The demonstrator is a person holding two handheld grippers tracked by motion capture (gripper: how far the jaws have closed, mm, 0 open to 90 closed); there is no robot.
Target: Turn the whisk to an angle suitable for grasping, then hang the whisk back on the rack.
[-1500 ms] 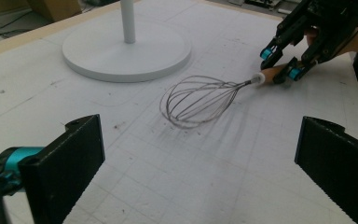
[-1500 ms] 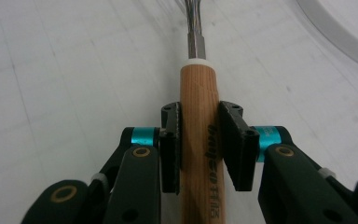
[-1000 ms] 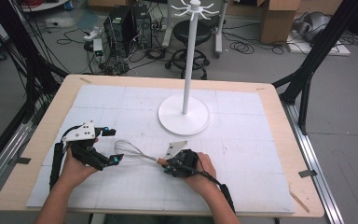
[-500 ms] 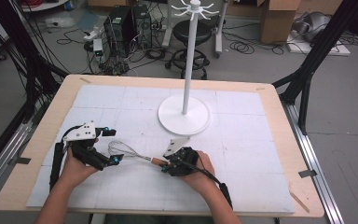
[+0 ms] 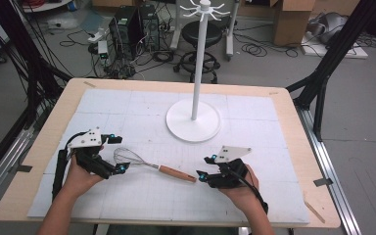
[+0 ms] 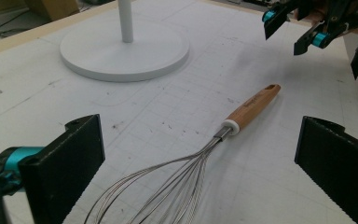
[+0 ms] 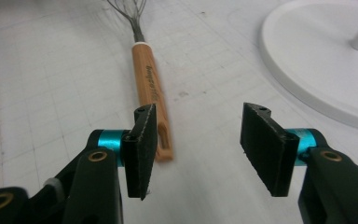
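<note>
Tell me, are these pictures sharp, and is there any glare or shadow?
High view: soft, even light, the whisk slightly fuzzy. Left gripper view: the wooden handle is crisp, the near jaws blur. Right gripper view: the white stand base glares; the handle end casts a faint shadow.

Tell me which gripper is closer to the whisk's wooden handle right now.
Right. The right gripper sits open just off the butt end of the wooden handle, not touching it. The left gripper is at the opposite end, its open jaws either side of the wire loops.
</note>
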